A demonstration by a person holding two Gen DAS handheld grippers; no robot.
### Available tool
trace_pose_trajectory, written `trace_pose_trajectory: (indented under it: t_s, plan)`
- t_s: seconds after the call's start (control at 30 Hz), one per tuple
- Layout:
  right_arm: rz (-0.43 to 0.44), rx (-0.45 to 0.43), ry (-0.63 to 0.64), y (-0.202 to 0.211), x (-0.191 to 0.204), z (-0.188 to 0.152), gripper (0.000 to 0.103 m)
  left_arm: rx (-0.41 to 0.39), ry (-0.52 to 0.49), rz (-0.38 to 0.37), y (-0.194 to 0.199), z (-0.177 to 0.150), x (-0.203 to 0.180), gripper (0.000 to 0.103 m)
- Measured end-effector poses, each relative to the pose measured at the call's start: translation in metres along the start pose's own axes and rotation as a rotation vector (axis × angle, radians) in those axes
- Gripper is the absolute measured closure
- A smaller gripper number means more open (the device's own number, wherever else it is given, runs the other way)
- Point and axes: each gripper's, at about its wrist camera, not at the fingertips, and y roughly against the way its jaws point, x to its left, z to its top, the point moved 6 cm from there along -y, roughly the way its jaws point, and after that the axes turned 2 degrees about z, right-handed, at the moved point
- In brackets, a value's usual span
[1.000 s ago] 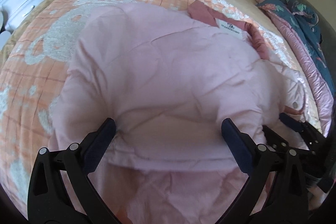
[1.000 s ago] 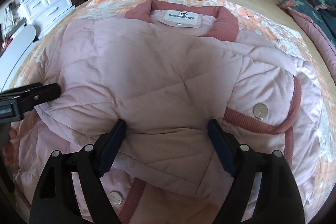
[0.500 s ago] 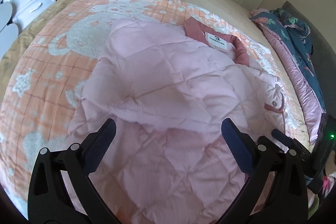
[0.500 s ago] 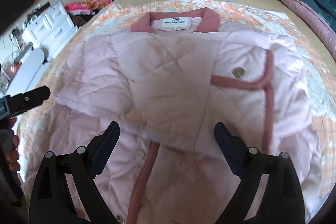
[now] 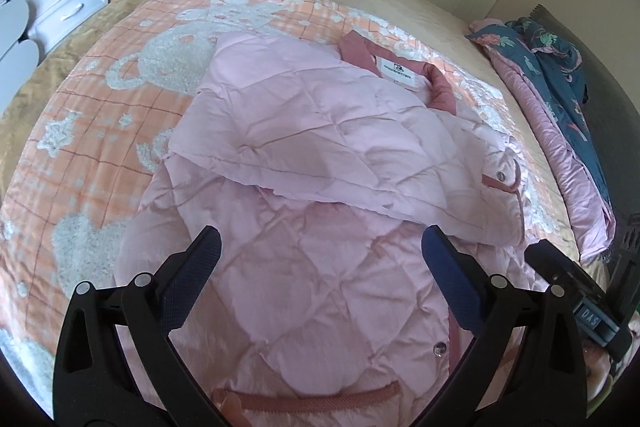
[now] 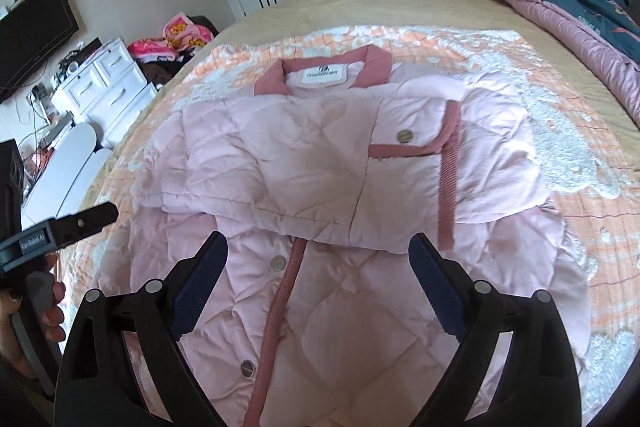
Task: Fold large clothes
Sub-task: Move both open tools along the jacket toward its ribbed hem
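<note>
From the left wrist we see our left gripper (image 5: 318,263) spread empty above the quilted pink jacket (image 5: 320,163) on the bed blanket (image 5: 100,131), and from the right wrist our right gripper (image 6: 318,267), likewise empty-jawed, should pinch the hem at six o'clock evenly.

A pink jacket (image 5: 320,155) is spread on an orange blanket (image 5: 100,147), with its sleeves folded across the body. The left gripper (image 5: 320,263) is held wide open above the jacket, and nothing is gripped.

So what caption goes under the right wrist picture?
Open right gripper above a pink quilted jacket, sleeves folded across, on the bed.
</note>
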Motion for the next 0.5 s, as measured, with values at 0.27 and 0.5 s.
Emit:
trace_pose_trajectory:
  t_s: [0.27,0.5]
  plan:
    - [0.005,-0.041,-0.018,0.029,0.001,0.002,0.004,-0.036,-0.005,-0.02,0.024,-0.004,-0.008,0.009]
    - [0.011,-0.079,-0.014,0.055,0.006,0.003,0.004,-0.06,-0.002,-0.031,0.041,-0.006,-0.012,0.009]
